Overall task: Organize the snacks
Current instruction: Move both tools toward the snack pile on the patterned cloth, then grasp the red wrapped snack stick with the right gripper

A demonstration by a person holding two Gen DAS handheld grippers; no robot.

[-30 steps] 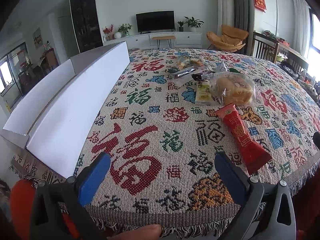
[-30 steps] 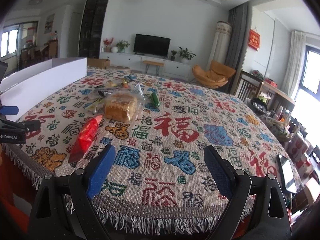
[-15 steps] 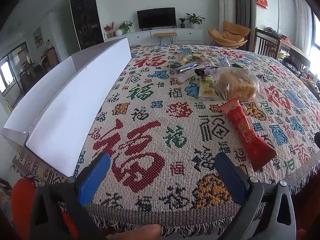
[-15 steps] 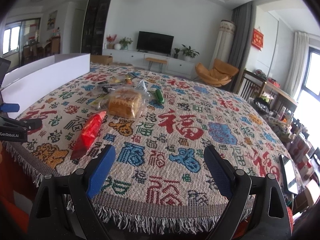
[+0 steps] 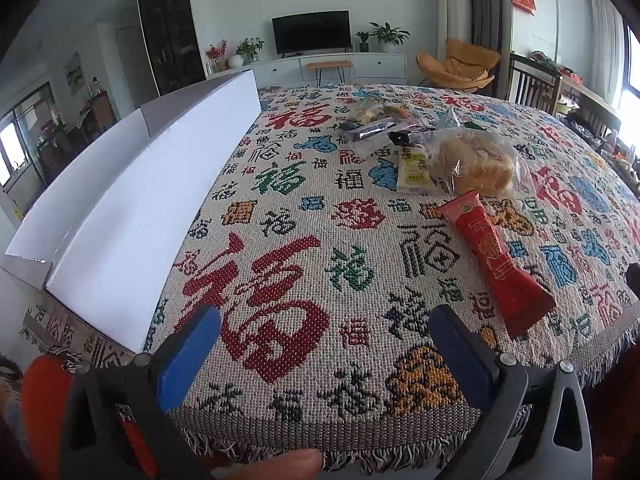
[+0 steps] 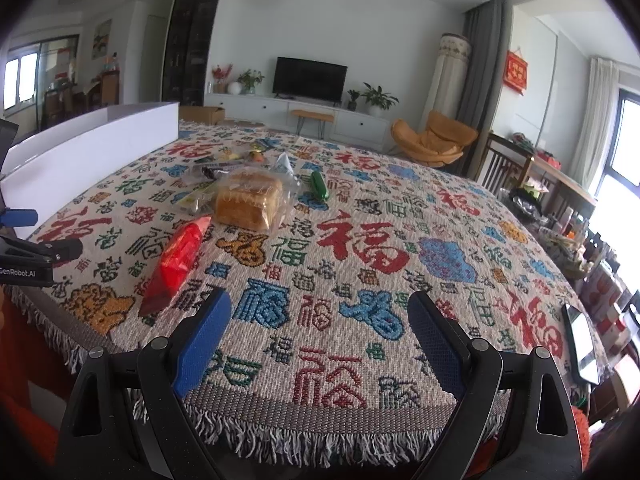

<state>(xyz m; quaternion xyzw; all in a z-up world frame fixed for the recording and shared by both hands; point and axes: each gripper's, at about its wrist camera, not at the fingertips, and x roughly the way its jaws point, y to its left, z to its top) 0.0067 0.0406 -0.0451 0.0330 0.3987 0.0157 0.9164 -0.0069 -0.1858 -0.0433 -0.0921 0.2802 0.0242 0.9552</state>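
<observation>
A long red snack packet (image 5: 494,258) lies on the patterned tablecloth, also in the right wrist view (image 6: 178,262). Behind it sits bagged bread (image 5: 474,162) (image 6: 248,198), a yellow-green packet (image 5: 412,168), dark wrappers (image 5: 376,132) and a green packet (image 6: 320,185). A white box (image 5: 132,208) (image 6: 92,148) stands along the table's left side. My left gripper (image 5: 324,350) is open and empty above the near table edge. My right gripper (image 6: 318,338) is open and empty, right of the red packet.
The tablecloth (image 6: 360,248) has a fringed front edge (image 6: 320,432). A phone (image 6: 582,340) lies at the table's right edge. Chairs (image 6: 504,160) and a cluttered side table stand to the right. My left gripper shows at the far left of the right wrist view (image 6: 28,252).
Both grippers have moved slightly forward and lower toward the table. The snacks have not moved. Both stay open.
</observation>
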